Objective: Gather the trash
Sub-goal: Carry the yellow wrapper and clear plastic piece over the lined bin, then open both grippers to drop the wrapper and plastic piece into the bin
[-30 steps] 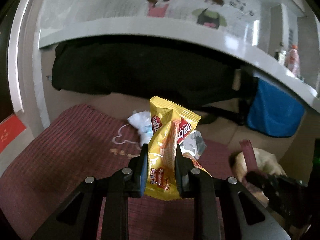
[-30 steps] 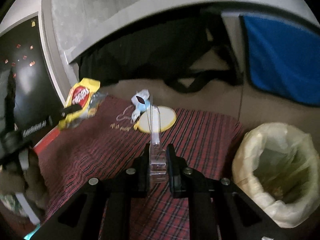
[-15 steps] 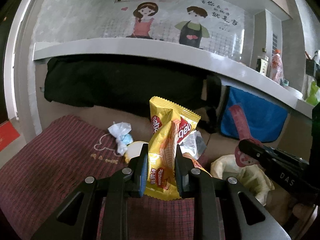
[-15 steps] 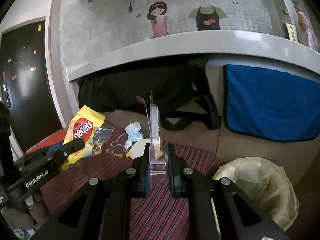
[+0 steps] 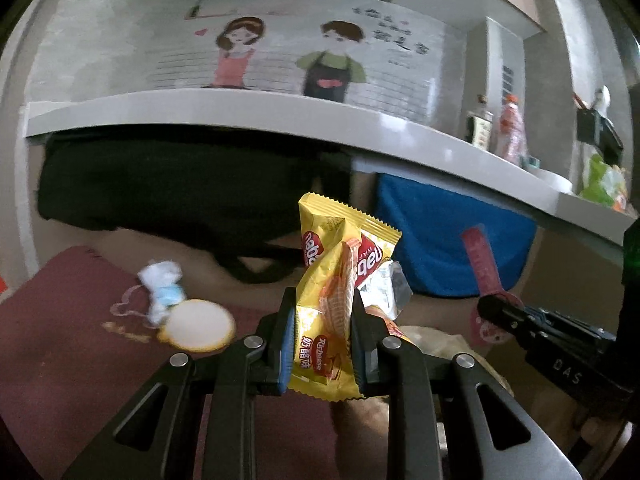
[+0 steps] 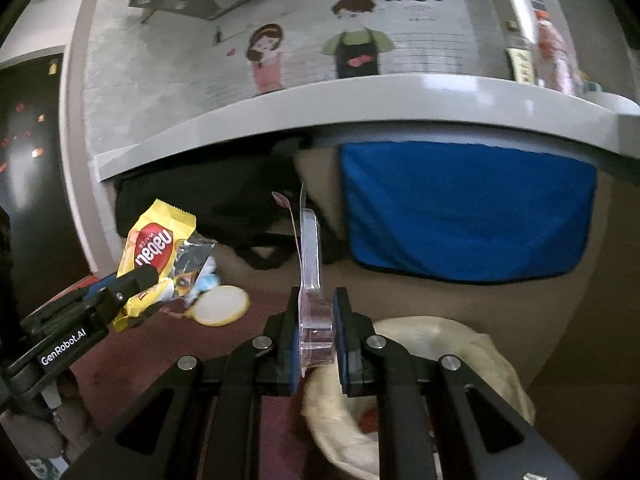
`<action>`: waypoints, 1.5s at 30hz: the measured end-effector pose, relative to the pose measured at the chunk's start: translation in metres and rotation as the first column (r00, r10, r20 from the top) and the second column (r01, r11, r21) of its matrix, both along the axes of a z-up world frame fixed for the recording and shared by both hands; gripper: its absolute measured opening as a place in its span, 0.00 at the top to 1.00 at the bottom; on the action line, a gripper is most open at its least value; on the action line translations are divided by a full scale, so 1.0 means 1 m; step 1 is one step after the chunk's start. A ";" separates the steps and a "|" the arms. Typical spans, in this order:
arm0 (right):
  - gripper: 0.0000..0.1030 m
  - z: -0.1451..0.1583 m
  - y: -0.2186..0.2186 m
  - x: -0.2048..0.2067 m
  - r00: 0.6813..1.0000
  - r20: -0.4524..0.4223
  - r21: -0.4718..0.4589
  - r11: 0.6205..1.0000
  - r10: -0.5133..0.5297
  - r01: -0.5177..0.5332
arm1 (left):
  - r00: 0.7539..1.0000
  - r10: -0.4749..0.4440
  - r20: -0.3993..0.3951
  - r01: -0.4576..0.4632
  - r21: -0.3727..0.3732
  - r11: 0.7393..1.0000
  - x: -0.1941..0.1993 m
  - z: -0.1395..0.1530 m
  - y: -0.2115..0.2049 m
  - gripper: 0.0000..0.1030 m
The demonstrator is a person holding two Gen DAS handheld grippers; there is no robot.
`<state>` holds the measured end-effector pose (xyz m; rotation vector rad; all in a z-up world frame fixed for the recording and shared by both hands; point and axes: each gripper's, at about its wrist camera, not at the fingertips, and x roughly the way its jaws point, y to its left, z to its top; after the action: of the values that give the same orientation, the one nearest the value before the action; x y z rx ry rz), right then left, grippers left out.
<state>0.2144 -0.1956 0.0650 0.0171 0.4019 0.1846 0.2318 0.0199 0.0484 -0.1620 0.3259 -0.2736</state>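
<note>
My left gripper is shut on a yellow wafer wrapper and holds it in the air; the wrapper also shows at the left of the right wrist view. My right gripper is shut on a clear plastic blister pack with a pink card edge, held upright above the pale trash bag. That bag lies just behind the left fingers in the left wrist view. A crumpled white and blue tissue and a round yellow lid lie on the dark red mat.
A grey counter ledge overhangs a black bag and a blue cloth. Bottles stand on the counter at the right. A dark door is at the far left.
Both grippers have risen and moved right toward the trash bag with their items. The bag now sits directly below the right gripper. Tissue and lid have stayed on the mat.
</note>
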 end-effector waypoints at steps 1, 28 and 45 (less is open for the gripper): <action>0.88 -0.003 -0.009 0.000 1.000 0.001 -0.007 1.000 -0.018 0.018 | 1.000 -0.012 -0.007 0.012 0.001 1.000 0.003 -0.002 -0.009 0.77; 0.88 -0.044 -0.099 0.028 0.988 -0.091 0.075 0.989 -0.122 0.129 | 0.983 -0.136 -0.127 0.139 0.020 0.990 0.052 -0.051 -0.111 0.77; 0.64 -0.068 -0.108 0.047 0.973 -0.188 0.138 0.977 -0.136 0.163 | 0.936 -0.263 -0.234 0.250 -0.085 0.965 0.086 -0.073 -0.106 0.49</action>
<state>0.2618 -0.3032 -0.0030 0.2159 0.5620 0.0638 0.3176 -0.0861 -0.0248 -0.2077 0.5861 -0.5242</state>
